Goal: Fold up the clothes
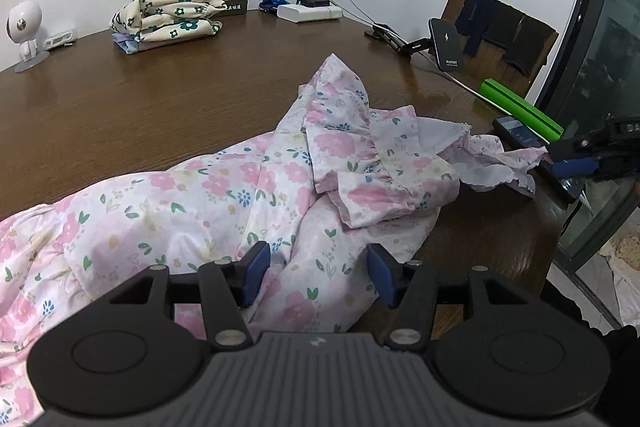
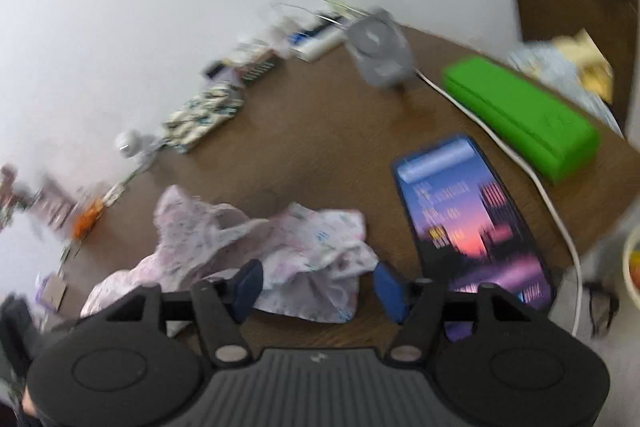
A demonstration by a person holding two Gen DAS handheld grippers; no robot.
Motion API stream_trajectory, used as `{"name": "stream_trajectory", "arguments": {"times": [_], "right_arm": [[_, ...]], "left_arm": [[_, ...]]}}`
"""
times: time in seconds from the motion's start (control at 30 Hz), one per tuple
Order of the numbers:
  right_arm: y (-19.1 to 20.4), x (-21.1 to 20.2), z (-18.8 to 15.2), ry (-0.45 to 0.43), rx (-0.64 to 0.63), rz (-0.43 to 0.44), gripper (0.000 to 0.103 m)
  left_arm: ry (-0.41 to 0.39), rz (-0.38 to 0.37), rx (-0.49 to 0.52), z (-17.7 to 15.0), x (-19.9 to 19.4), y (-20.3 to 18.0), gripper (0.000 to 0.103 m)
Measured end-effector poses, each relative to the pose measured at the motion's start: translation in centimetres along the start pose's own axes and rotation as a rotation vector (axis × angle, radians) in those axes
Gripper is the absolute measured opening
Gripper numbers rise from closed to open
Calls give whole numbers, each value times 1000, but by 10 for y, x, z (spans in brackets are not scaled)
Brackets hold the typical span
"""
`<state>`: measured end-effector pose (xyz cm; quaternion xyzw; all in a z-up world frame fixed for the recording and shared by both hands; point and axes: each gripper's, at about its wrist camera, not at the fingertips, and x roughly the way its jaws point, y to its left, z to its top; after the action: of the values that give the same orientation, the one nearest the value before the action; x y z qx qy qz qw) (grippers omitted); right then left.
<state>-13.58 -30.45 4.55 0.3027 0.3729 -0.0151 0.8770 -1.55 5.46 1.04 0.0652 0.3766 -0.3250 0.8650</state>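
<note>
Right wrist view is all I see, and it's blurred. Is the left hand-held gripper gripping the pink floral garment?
Observer: No. The left hand-held gripper is open over the pink floral garment; its pads press nothing.
Operator: How far does that garment extend?
Observer: Most of it sprawls unfolded along the near side of the table, running out past the left edge of the left wrist view.
</note>
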Motion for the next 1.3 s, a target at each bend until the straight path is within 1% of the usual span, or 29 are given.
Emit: {"name": "stream_trajectory", "arguments": {"times": [0.03, 0.13, 0.17, 0.23, 0.27, 0.3, 0.33, 0.4, 0.43, 0.5, 0.57, 0.6, 0.63, 0.67, 0.7, 0.73, 0.77, 0.83, 0.9, 0.97, 1.0, 1.03, 1.07, 1.1, 1.13, 1.2, 1.23, 1.27, 1.3], "right_arm": [[0, 4, -1, 8, 16, 1, 63], [1, 20, -3, -14, 53, -23, 61], [3, 28, -3, -17, 55, -35, 57], [9, 39, -3, -39, -10, -65, 48], [13, 45, -4, -50, -47, -80, 32], [17, 50, -6, -62, -94, -96, 14], [21, 55, -8, -74, -144, -111, 7], [36, 54, -10, -124, -248, -87, 3], [45, 52, -11, -150, -300, -71, 3], [61, 49, -12, -204, -404, -39, 2], [98, 37, -14, -311, -570, 76, 2], [119, 33, -17, -352, -654, 139, 2], [140, 33, -22, -376, -741, 201, 3], [160, 36, -28, -387, -813, 263, 3], [176, 42, -36, -376, -875, 313, 3], [190, 53, -44, -334, -916, 352, 3], [204, 65, -52, -283, -951, 388, 3], [219, 95, -65, -137, -984, 445, 3], [225, 123, -77, -12, -998, 457, 4], [223, 141, -85, 48, -997, 455, 6], [222, 149, -88, 73, -996, 454, 9], [219, 151, -89, 85, -988, 462, 9], [215, 152, -88, 92, -978, 474, 13], [212, 152, -88, 99, -968, 486, 19], [209, 150, -87, 105, -955, 505, 22], [204, 145, -83, 115, -928, 549, 36], [200, 138, -82, 99, -926, 561, 40], [195, 129, -80, 75, -927, 571, 48], [191, 121, -78, 52, -928, 580, 53]], "left_arm": [[0, -3, 6, -1, -1, 0, 57], [1, -6, 14, -1, -1, 1, 58], [1, -6, 16, 0, -1, 2, 58], [3, -8, 22, -1, -2, 3, 58], [5, -9, 25, -1, -2, 3, 58], [6, -10, 28, -1, -2, 3, 58], [9, -12, 26, -1, -3, 4, 58], [14, -19, 1, 1, -5, 8, 58], [12, -23, -15, 3, -8, 9, 58], [-39, -37, -55, 7, -24, 12, 55], [-140, -32, -99, 14, -53, 15, 55], [-192, -13, -123, 17, -69, 18, 56], [-245, 22, -147, 19, -86, 20, 56], [-278, 59, -162, 19, -99, 22, 57], [-306, 106, -174, 16, -112, 24, 59], [-330, 147, -187, 13, -123, 26, 61], [-338, 160, -204, 7, -129, 27, 63], [-350, 185, -240, -4, -139, 29, 64], [-335, 180, -262, -13, -135, 27, 64], [-317, 162, -272, -19, -125, 23, 64], [-305, 140, -277, -20, -117, 22, 64], [-292, 119, -281, -20, -109, 21, 64], [-278, 105, -286, -20, -101, 21, 64], [-263, 102, -291, -19, -94, 21, 64], [-249, 99, -298, -18, -87, 23, 64], [-220, 95, -311, -17, -75, 28, 64], [-205, 101, -316, -18, -70, 30, 64], [-188, 108, -318, -19, -66, 32, 64], [-172, 115, -321, -20, -61, 34, 64]]}}
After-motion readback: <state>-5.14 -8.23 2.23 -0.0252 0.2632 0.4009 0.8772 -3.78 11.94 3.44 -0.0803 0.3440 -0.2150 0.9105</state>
